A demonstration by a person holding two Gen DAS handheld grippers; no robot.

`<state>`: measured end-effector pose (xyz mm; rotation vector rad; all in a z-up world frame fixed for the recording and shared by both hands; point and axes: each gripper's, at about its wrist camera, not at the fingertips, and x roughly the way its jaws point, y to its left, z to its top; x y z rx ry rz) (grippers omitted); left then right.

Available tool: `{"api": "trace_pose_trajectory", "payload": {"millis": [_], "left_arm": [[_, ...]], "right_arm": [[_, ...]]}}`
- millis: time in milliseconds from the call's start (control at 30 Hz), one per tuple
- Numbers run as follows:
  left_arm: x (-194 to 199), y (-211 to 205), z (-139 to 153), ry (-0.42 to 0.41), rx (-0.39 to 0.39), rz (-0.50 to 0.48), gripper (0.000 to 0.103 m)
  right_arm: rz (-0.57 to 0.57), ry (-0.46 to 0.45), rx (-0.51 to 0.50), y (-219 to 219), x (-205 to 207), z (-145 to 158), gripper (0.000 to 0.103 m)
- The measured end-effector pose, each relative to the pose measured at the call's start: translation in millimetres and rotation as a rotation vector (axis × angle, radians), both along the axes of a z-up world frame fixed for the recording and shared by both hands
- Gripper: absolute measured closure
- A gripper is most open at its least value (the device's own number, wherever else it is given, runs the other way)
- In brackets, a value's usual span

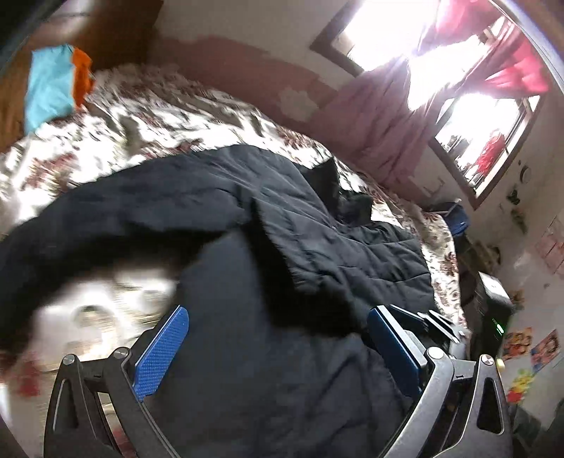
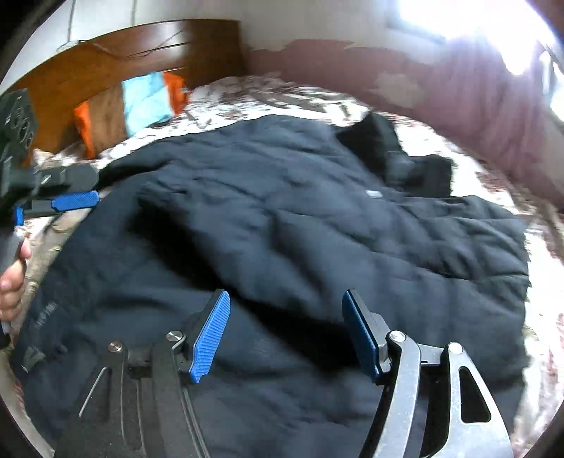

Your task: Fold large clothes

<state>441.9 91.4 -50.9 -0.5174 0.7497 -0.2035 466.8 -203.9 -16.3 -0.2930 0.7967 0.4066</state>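
Both grippers have their blue-padded fingers spread wide with nothing between them. From the left wrist view, the left gripper [image 1: 278, 324] hovers above the dark navy quilted puffer jacket [image 1: 282, 225], its two ribbed blue pads [image 1: 162, 352] parted over a fold of the fabric; whether they touch the cloth cannot be told. From the right wrist view, the right gripper [image 2: 285, 317] is likewise released, its jaws apart above the jacket's near part.

That jacket [image 2: 282, 218] lies spread across the white bedspread with a red-brown floral print [image 2: 246, 95], covering most of the bed, with a black collar or hood portion [image 2: 387, 148] bunched at its far end. A small pale label [image 2: 373, 193] sits on the chest area, and faint lettering [image 2: 46, 313] shows on the fabric near the left edge of the right wrist view; both are too blurred to read.

In the right wrist view the left gripper [image 2: 75, 200] also appears at the far left beside the jacket's edge, held by a bare hand [image 2: 12, 285].

At the head of the bed stands a curved brown wooden headboard [image 2: 123, 53], with a turquoise cloth [image 1: 49, 88] and an orange cloth [image 1: 83, 77] against it. Pink-red curtains [image 1: 384, 116] hang at a bright window [image 1: 384, 31], and colourful pictures [image 1: 528, 347], unreadable, are stuck on the white wall.
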Motion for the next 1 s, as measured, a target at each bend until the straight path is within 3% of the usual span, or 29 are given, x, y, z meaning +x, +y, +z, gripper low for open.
{"api": "trace_pose_trajectory", "payload": {"millis": [67,133,200,233,267,300,367,467,533,600,633,733,833,900,1000], "left_arm": [[15,-10,-4,0.021,-0.010,0.016,0.001],[27,-18,-6,0.036,-0.011,0.033,0.016],[40,-25,-9,0.058,0.003,0.037,0.061],[45,-28,-10,0.069,0.017,0.033,0.073],[51,-33,-10,0.080,0.039,0.029,0.092],[54,-35,-8,0.073,0.049,0.029,0.095],[53,-38,1,0.027,0.073,0.029,0.097],[50,-45,16,-0.027,0.211,0.054,0.097],[55,-48,10,0.022,0.291,0.063,0.097],[63,-44,-4,0.097,0.314,0.063,0.097],[67,-41,-11,0.133,0.305,0.063,0.097],[66,-19,-23,0.142,0.139,0.058,0.094],[62,-11,-22,0.136,0.077,0.036,0.090],[54,-4,-20,0.133,0.062,0.043,0.079],[33,11,-18,0.124,-0.035,0.072,0.071]], "right_arm": [[-0.056,-0.014,-0.001,-20,5,-3,0.042],[-0.130,-0.016,0.028,-42,11,1,0.042],[-0.180,-0.018,0.094,-61,23,3,0.042],[-0.186,-0.012,0.139,-68,32,2,0.042],[-0.193,-0.005,0.177,-72,39,1,0.043],[-0.201,-0.004,0.200,-73,46,-1,0.047],[-0.197,0.006,0.228,-67,60,-12,0.059],[-0.191,0.070,0.229,-50,80,-39,0.070],[-0.198,0.110,0.196,-36,89,-60,0.070],[-0.217,0.146,0.172,-29,97,-82,0.070],[-0.230,0.150,0.190,-28,99,-90,0.070],[-0.241,0.156,0.234,-30,101,-100,0.070],[-0.242,0.152,0.260,-31,100,-102,0.068],[-0.245,0.140,0.275,-32,96,-100,0.064],[-0.292,0.083,0.320,-45,74,-88,0.054]]}}
